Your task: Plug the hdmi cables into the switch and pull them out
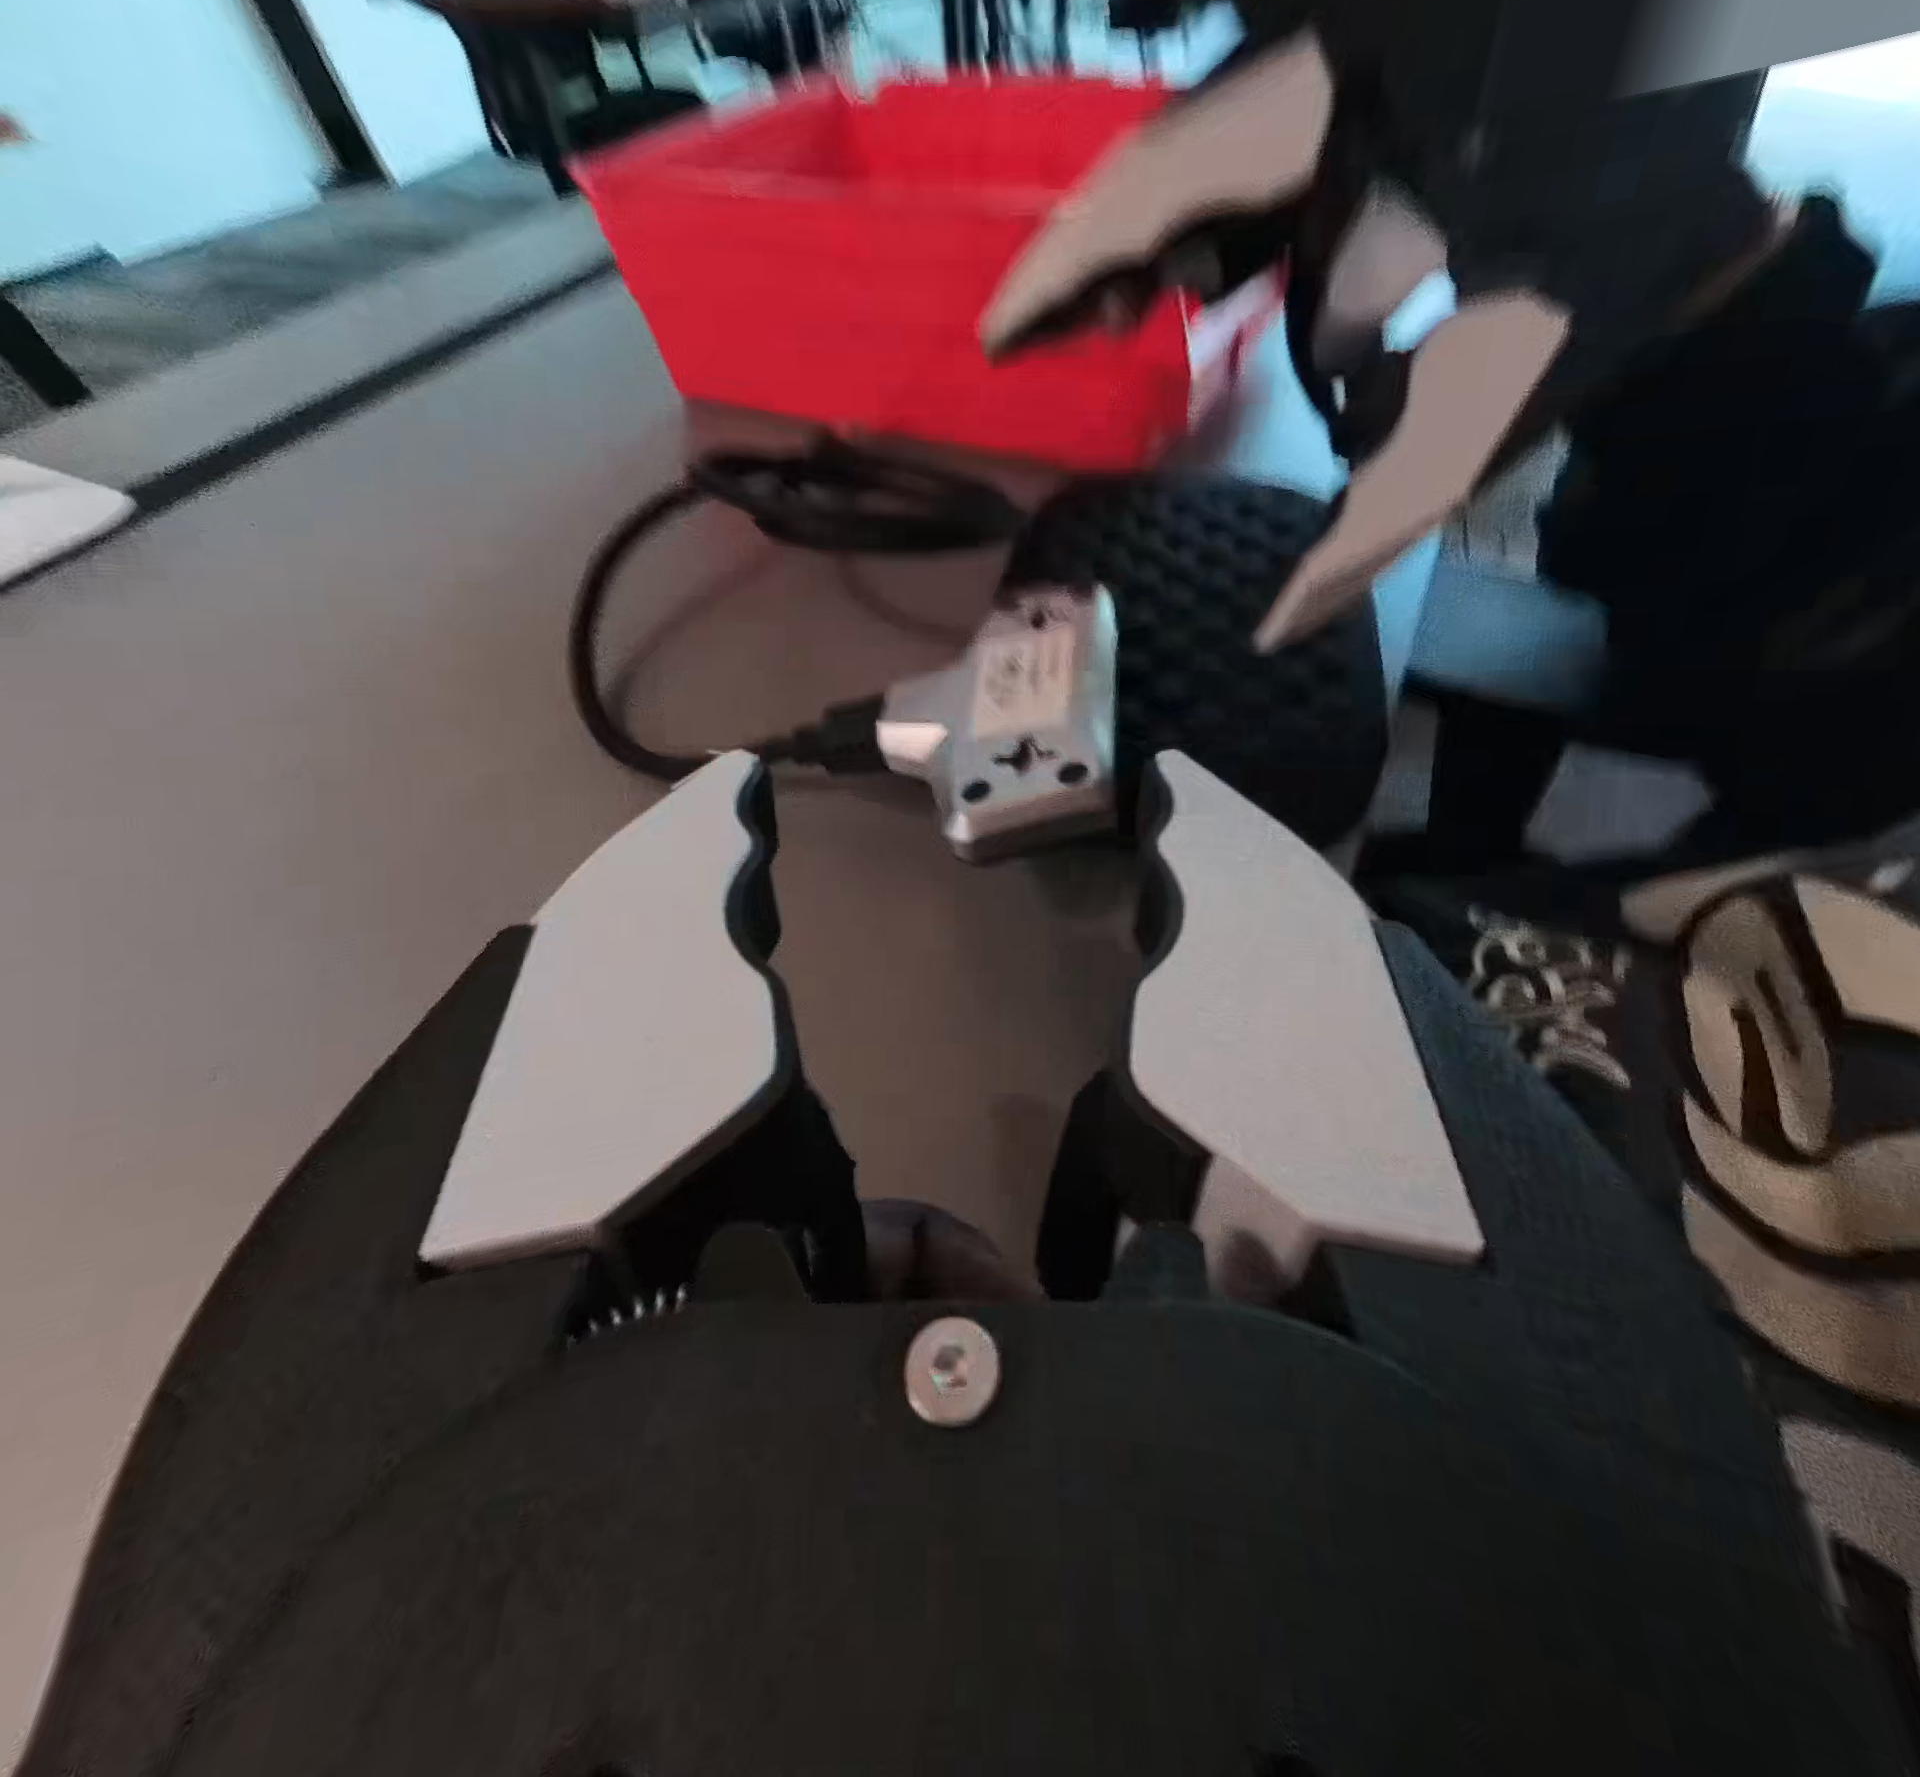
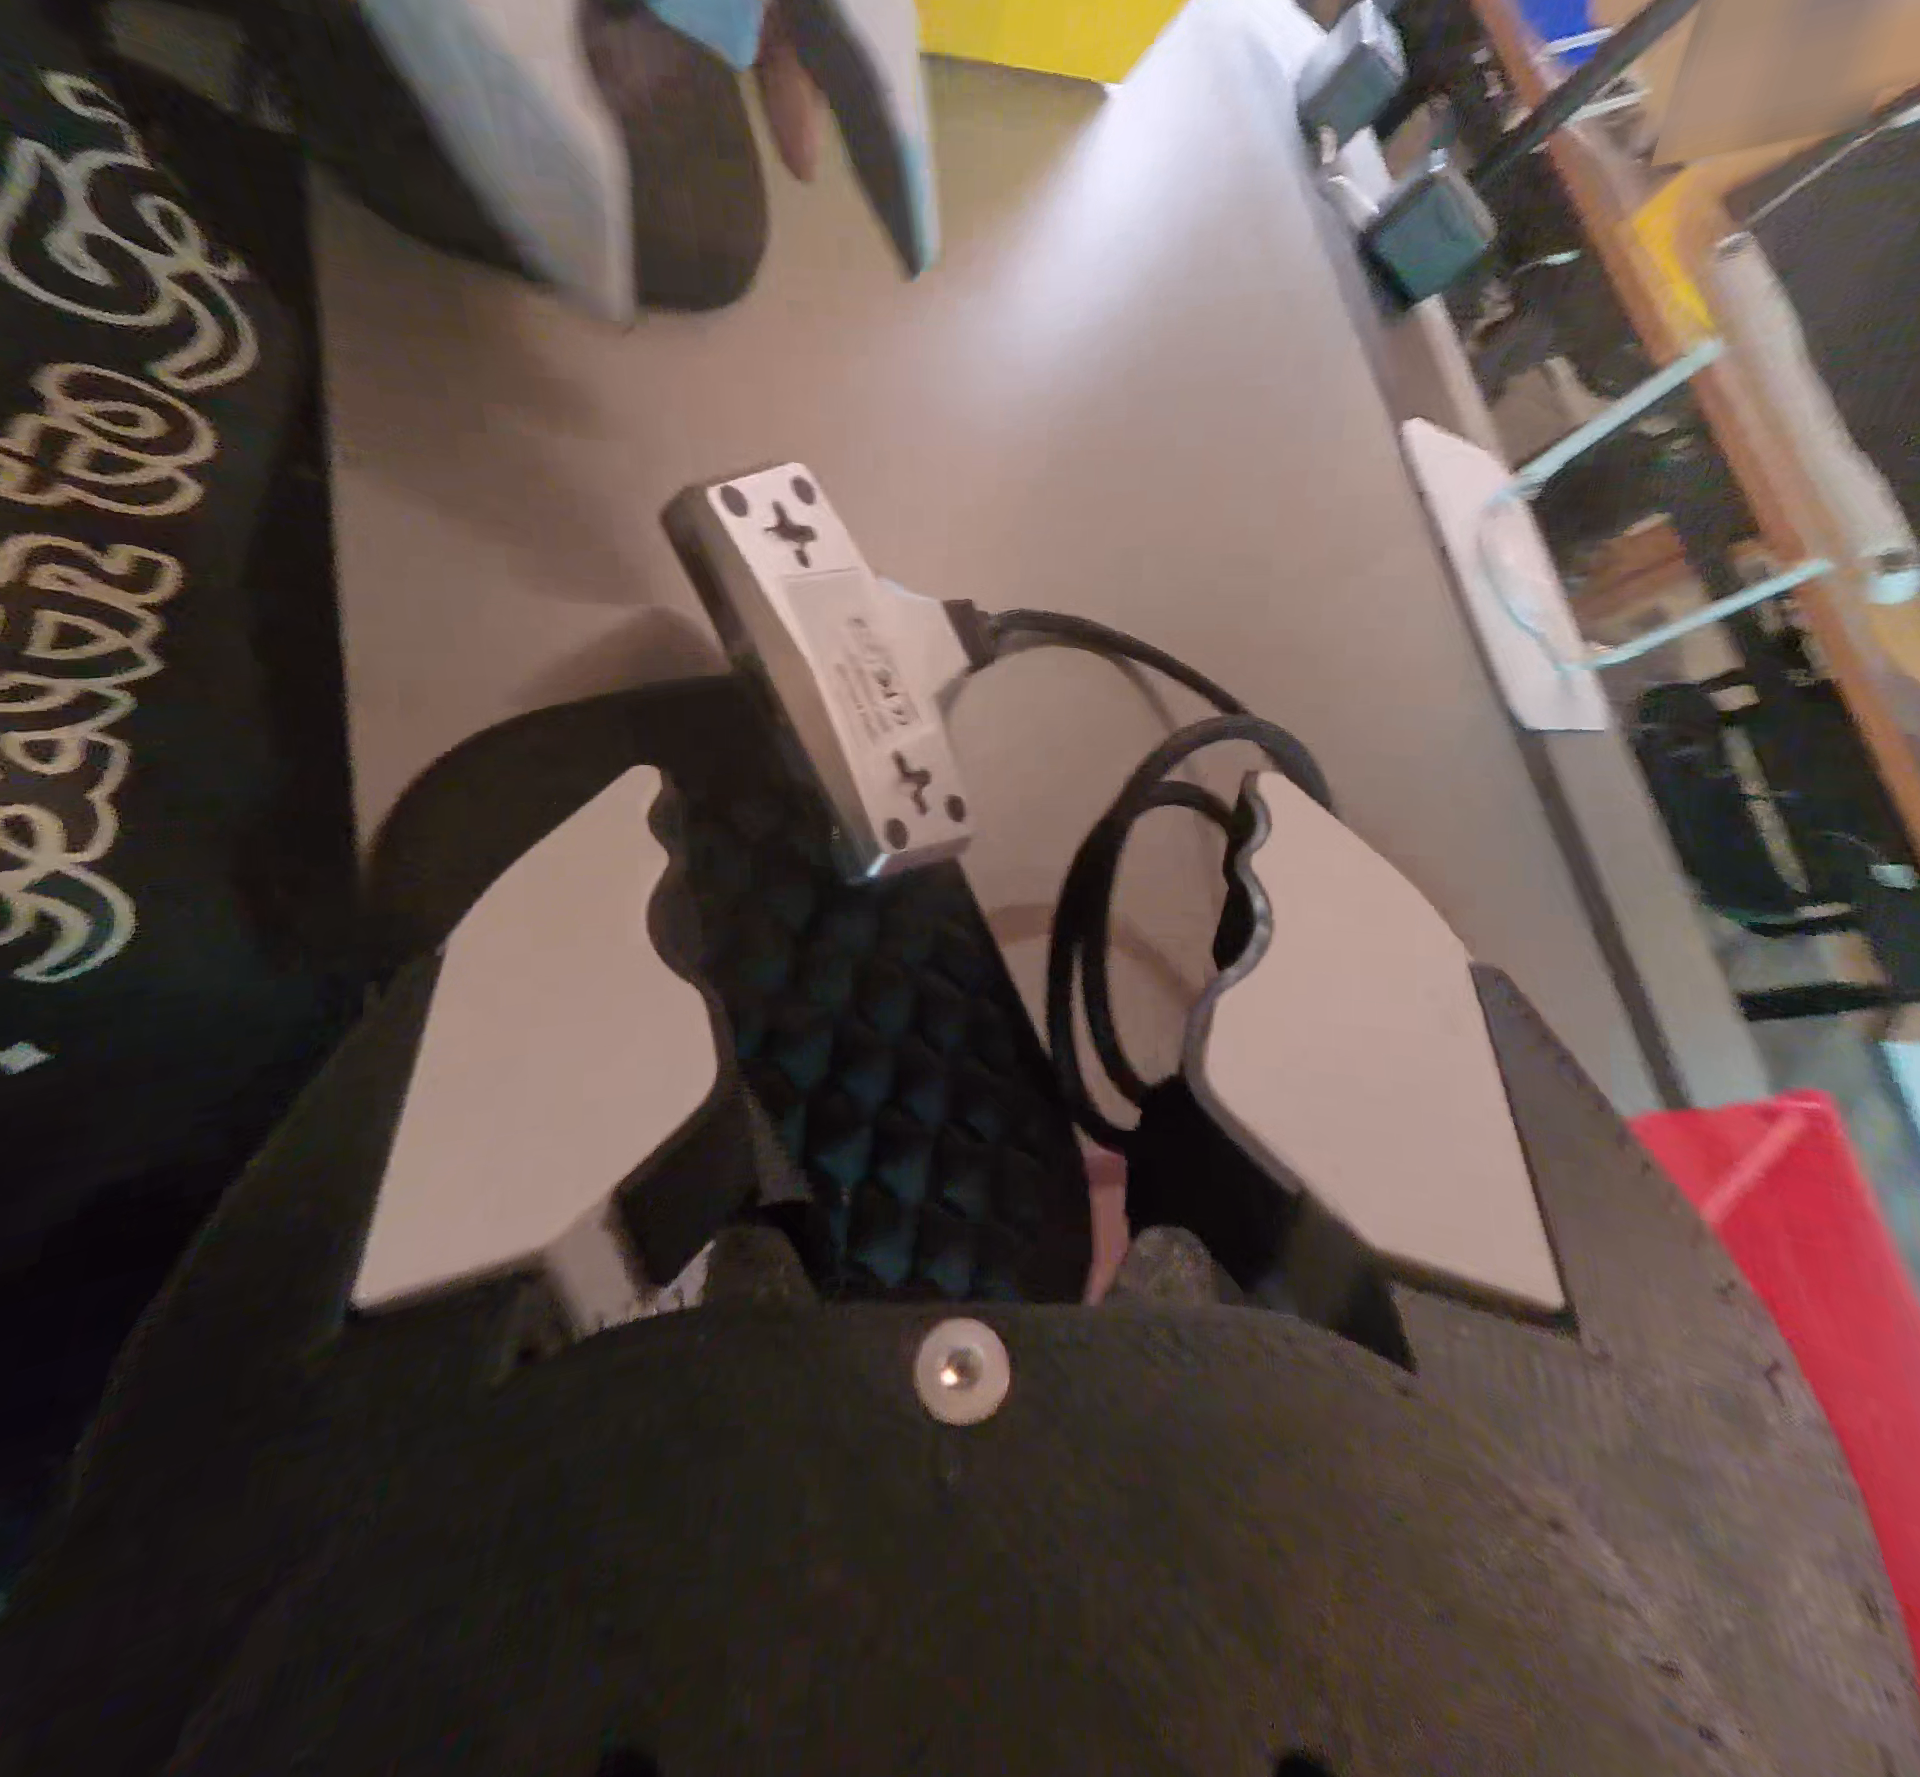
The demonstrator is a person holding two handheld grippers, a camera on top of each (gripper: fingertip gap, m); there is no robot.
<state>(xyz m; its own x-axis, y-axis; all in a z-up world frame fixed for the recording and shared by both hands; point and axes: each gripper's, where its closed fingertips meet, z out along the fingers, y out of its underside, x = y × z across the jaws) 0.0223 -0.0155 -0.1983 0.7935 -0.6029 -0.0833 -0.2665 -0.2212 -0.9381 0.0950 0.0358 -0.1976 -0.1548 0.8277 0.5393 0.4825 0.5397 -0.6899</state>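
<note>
Between open left gripper (image 1: 961, 782) fingers, switch (image 1: 1023, 740) overhangs table edge (image 1: 1403, 906)

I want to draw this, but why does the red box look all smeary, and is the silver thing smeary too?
In the left wrist view, the red box and the room behind are streaked with motion blur, and the silver switch is soft too. In the right wrist view, the switch looks sharper, while the shelves at the right edge are blurred and bent by the wide lens.

One switch (image 2: 831, 678), one red bin (image 1: 883, 262).
</note>
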